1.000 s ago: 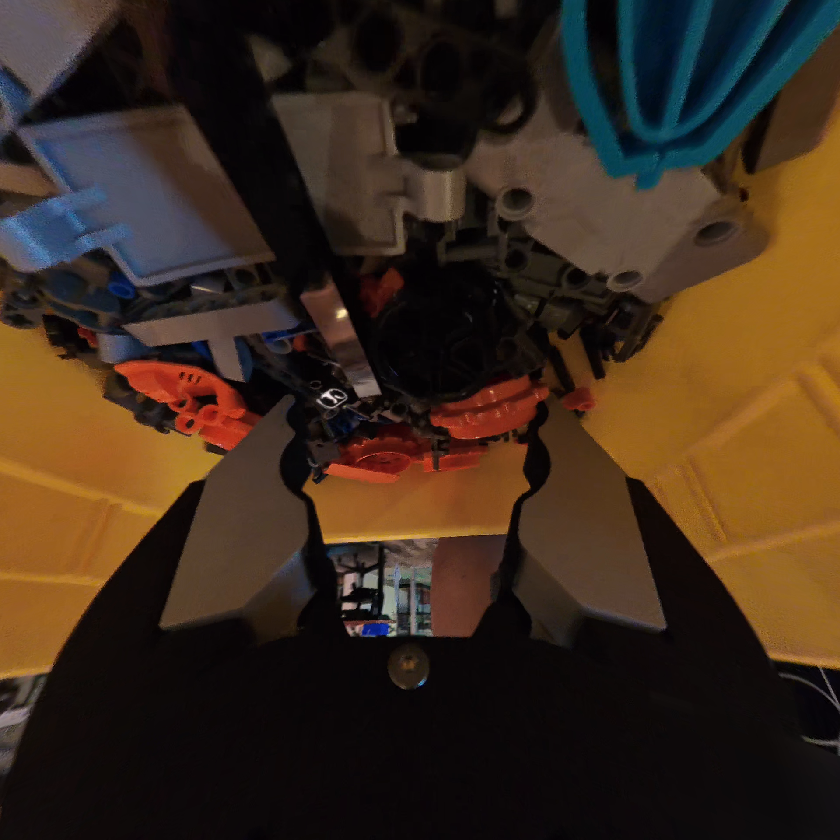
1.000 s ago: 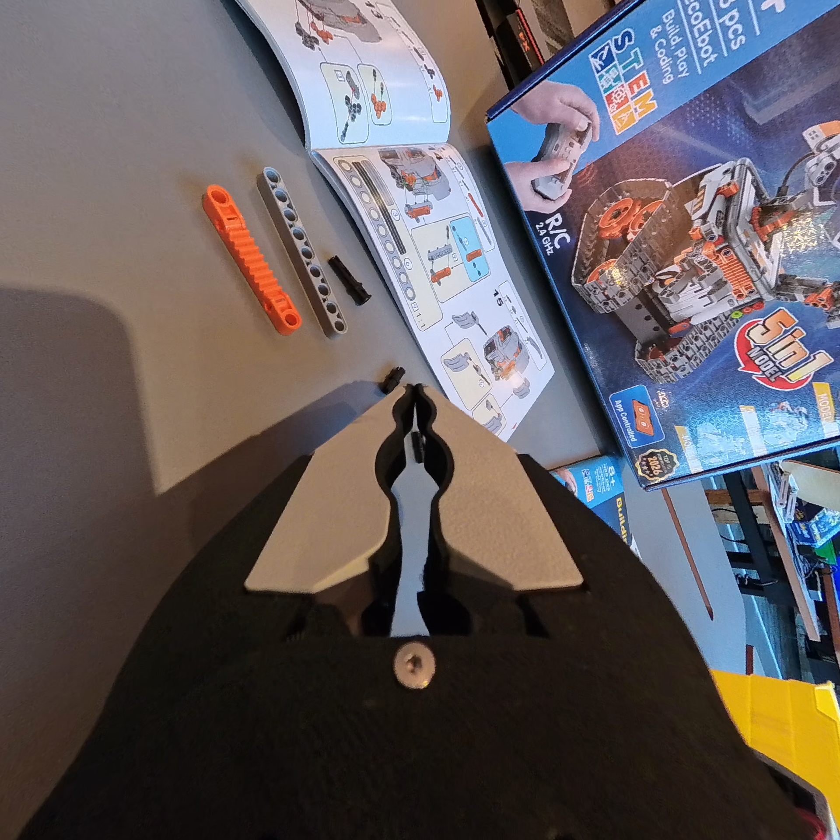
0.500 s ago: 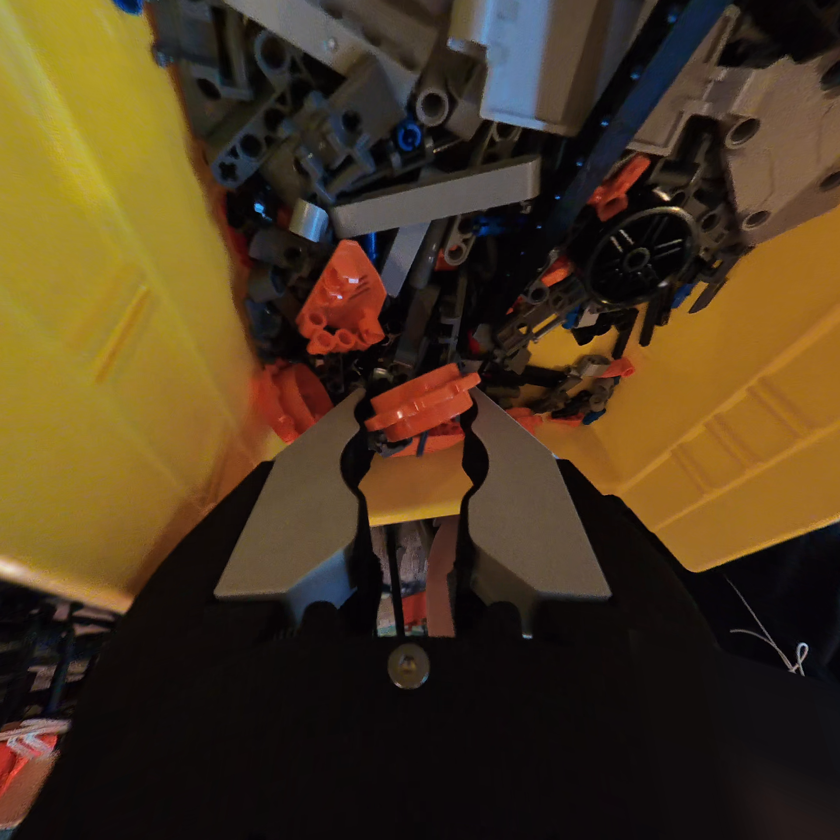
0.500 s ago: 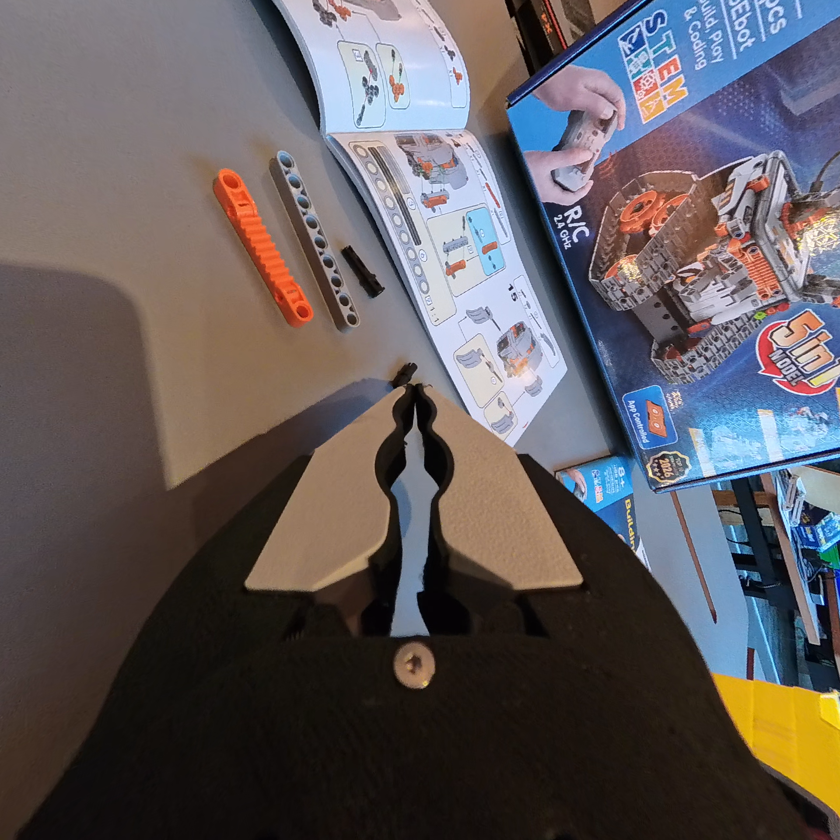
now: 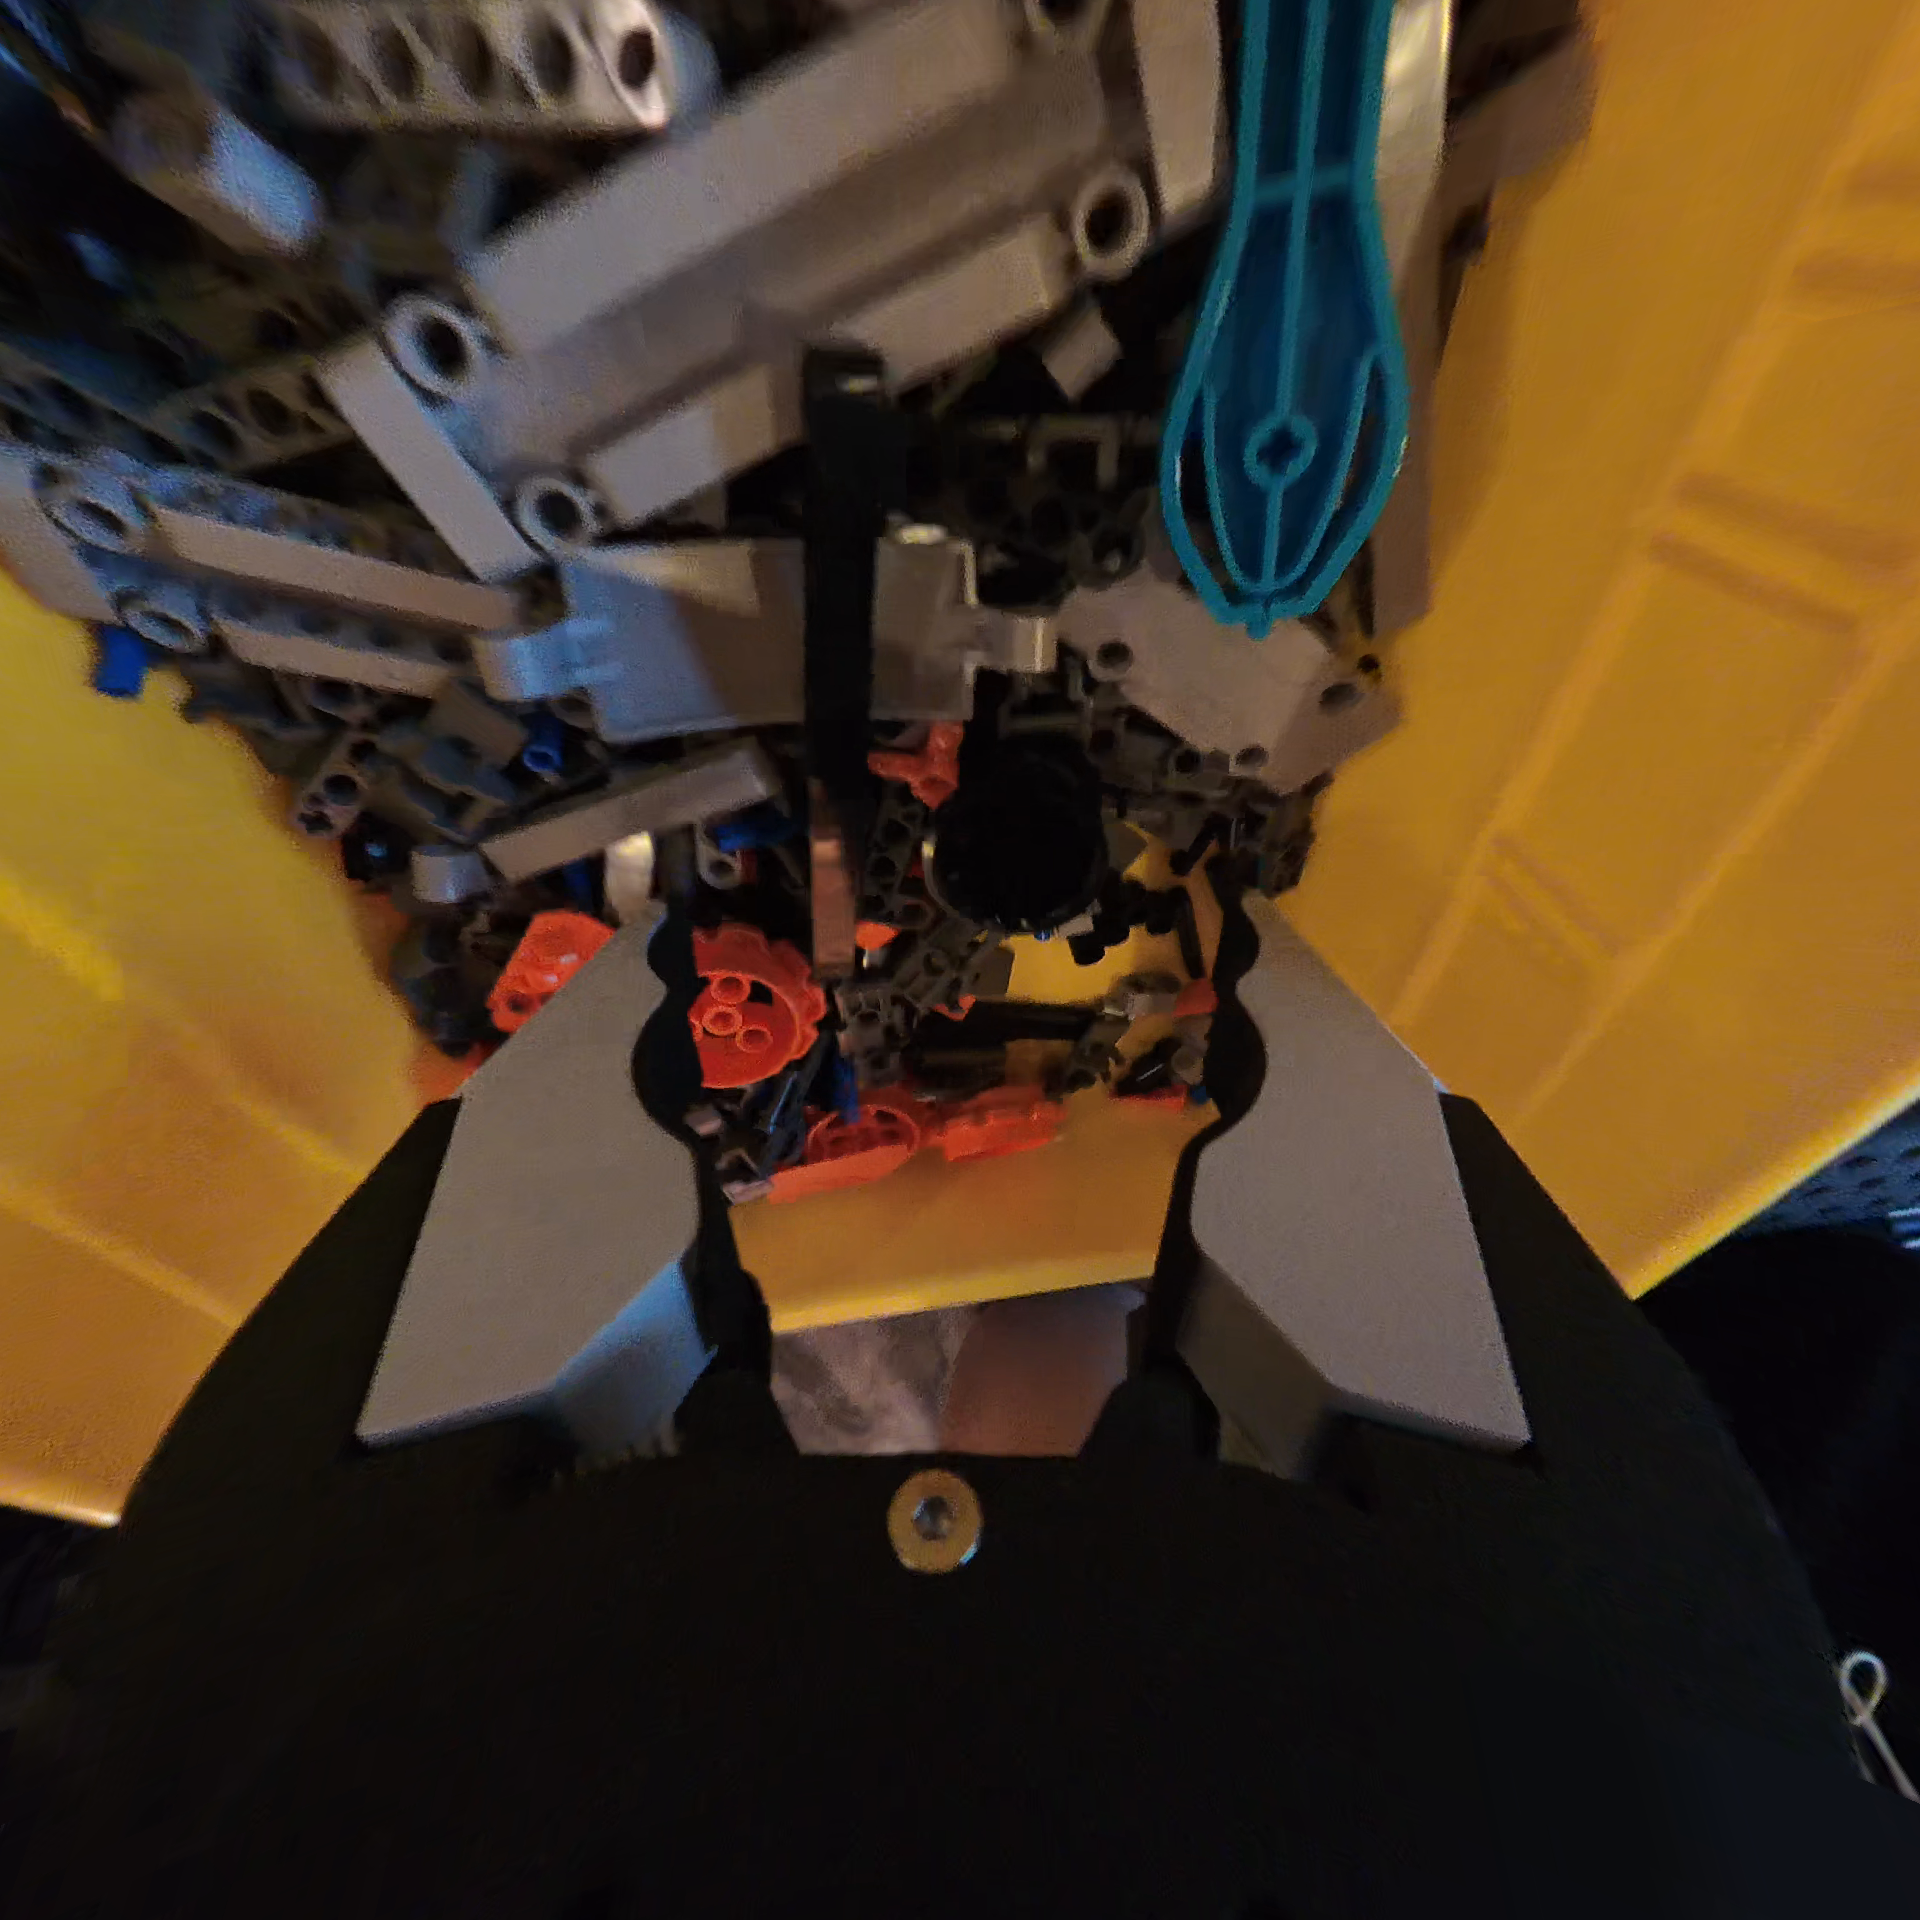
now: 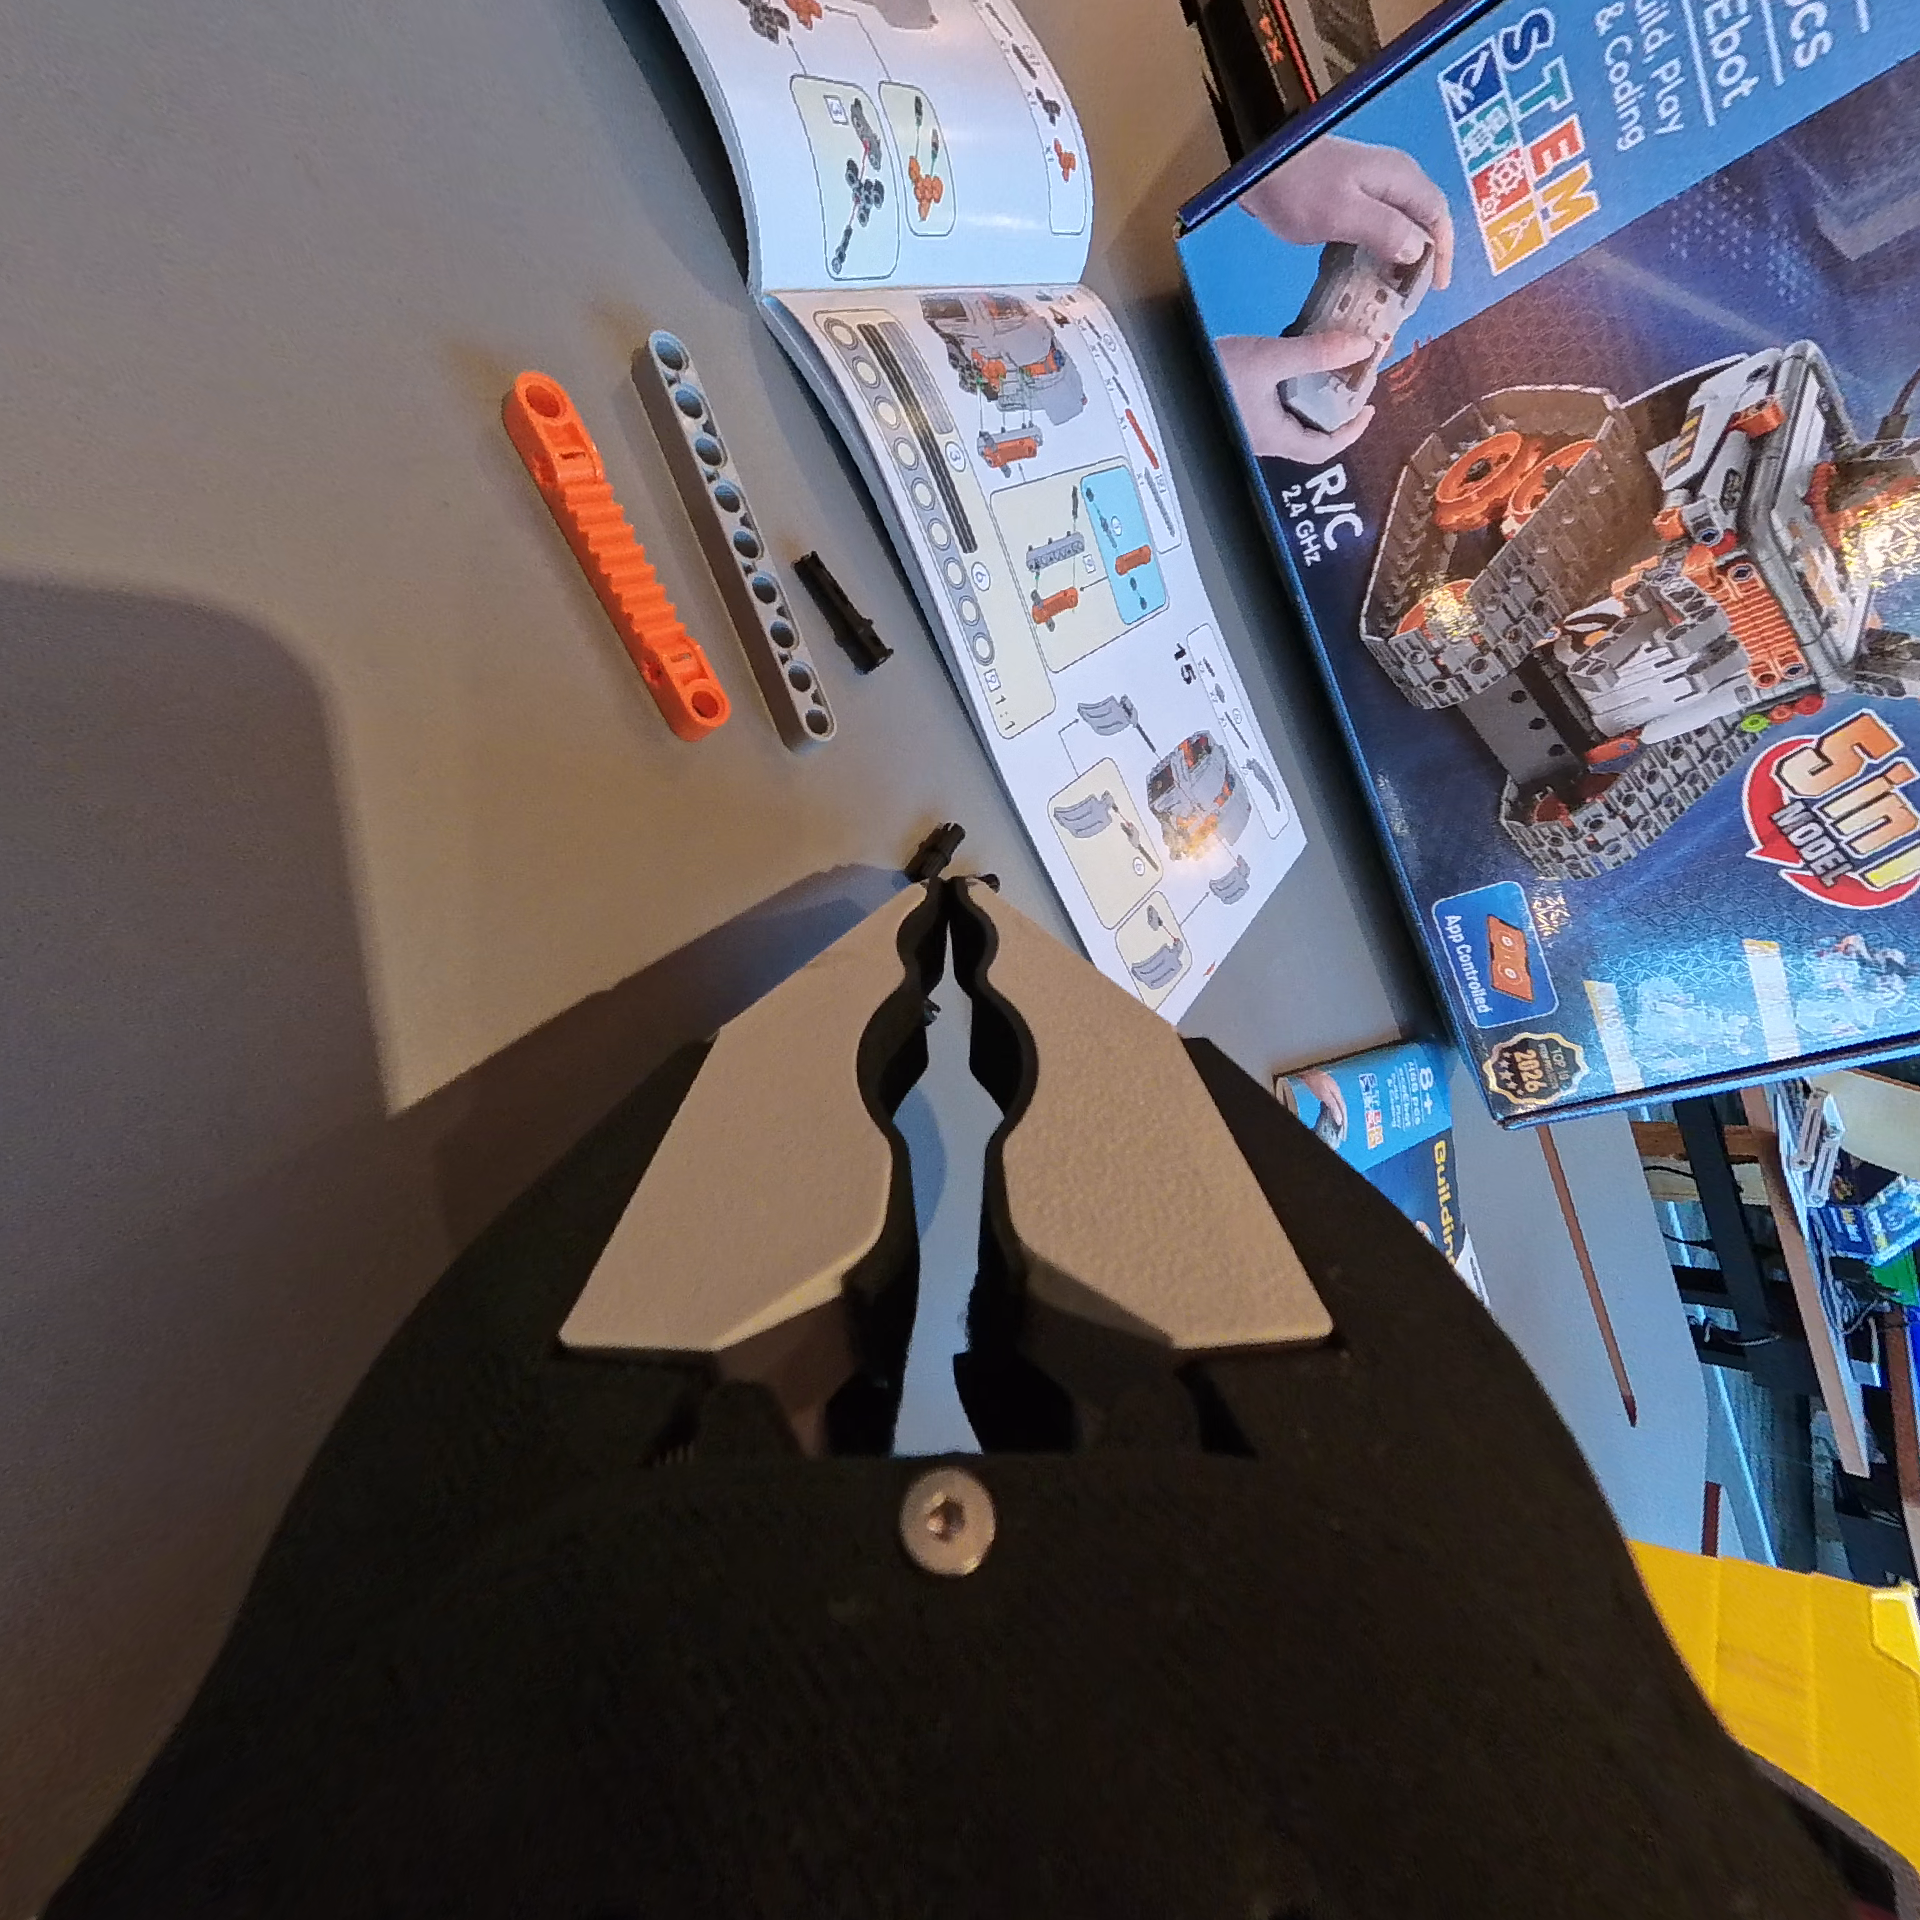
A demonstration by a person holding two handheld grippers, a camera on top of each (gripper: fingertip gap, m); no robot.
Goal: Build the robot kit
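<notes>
My left gripper (image 5: 945,925) is open wide and empty, low inside a yellow bin (image 5: 1610,727) of mixed building pieces. An orange gear (image 5: 748,1008) lies by its left finger, a black wheel (image 5: 1013,852) just beyond the tips, and more orange pieces (image 5: 935,1127) below between the jaws. My right gripper (image 6: 948,896) is shut above a grey table (image 6: 260,364). A small black pin (image 6: 938,847) lies at its tips; I cannot tell if it is gripped. Farther off lie an orange toothed beam (image 6: 613,556), a grey holed beam (image 6: 732,535) and a longer black pin (image 6: 842,613).
Grey beams and panels (image 5: 790,208) and a teal mesh piece (image 5: 1288,416) fill the bin's far part. An open instruction booklet (image 6: 1039,582) and a blue toy box (image 6: 1621,499) lie right of the loose pieces. A yellow bin corner (image 6: 1787,1704) shows at lower right. The left gripper's tips are roughly 45 cm from the right gripper's. The longer black pin (image 6: 842,613) is about 6 cm from my right fingertips.
The left gripper, shut on an orange wheel piece half a second ago, has opened wide and let it go; its view swung across the bin. The right gripper stayed shut and edged toward the small pin.
</notes>
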